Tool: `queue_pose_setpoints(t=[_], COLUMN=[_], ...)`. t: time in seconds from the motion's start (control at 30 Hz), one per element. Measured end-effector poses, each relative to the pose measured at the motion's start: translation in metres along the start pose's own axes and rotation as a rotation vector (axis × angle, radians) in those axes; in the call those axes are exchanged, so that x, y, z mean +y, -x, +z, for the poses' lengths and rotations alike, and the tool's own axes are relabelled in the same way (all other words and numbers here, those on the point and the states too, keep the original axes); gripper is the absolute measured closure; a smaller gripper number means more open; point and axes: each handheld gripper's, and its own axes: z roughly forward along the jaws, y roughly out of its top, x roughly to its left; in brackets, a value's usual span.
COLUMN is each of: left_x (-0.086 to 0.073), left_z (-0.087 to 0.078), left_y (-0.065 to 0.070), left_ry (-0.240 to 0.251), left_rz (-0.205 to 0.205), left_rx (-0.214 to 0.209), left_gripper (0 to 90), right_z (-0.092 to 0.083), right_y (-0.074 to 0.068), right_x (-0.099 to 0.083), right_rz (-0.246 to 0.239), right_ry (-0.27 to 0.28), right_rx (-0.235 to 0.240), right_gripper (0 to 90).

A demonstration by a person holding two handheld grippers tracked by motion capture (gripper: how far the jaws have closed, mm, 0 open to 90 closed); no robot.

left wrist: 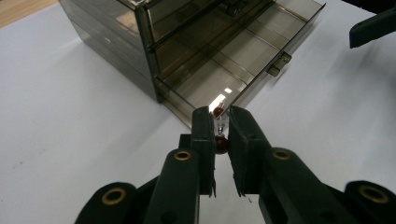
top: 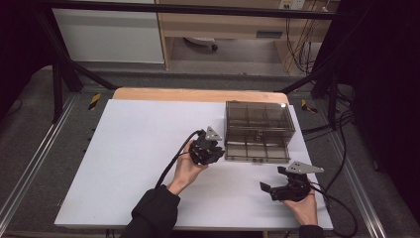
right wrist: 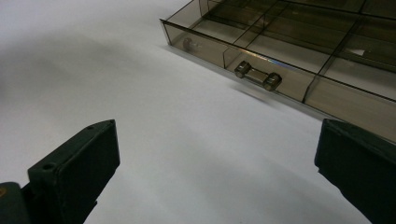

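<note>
A smoke-tinted plastic drawer box (top: pixel 257 118) stands at the table's back right, with its divided bottom drawer (top: pixel 256 149) pulled out towards me. My left gripper (top: pixel 217 151) hovers at the drawer's left front corner. In the left gripper view its jaws (left wrist: pixel 221 115) are shut on a small object with red beads and a clear part (left wrist: pixel 219 142), just before the drawer (left wrist: pixel 224 70). My right gripper (top: pixel 272 179) rests open near the table's front right. In the right gripper view its jaws (right wrist: pixel 219 135) stand wide apart, nothing between them, facing the drawer's front handle (right wrist: pixel 258 75).
A white sheet (top: pixel 129 163) covers the table, with a wooden strip (top: pixel 198 94) along the far edge. Black frame bars and cables run along both sides. One jaw of the right gripper (left wrist: pixel 372 28) shows at the top right of the left gripper view.
</note>
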Motion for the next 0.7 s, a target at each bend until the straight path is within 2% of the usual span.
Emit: queue_pose_setpoints(t=[0.37,0.7], left_x=[0.012,0.018], left_z=[0.021,0.043], left_y=[0.006,0.005], left_ry=[-0.011,-0.009], left_rz=[-0.002,-0.027], left_rx=[-0.007,-0.008], left_gripper=[80.5,80.4], right_z=[0.0,0.0], right_y=[0.0,0.0], right_x=[0.0,0.0], right_rz=[0.0,-0.001], right_ry=[-0.001,-0.002], right_rx=[0.002,0.003], right_gripper=[0.6,0.6])
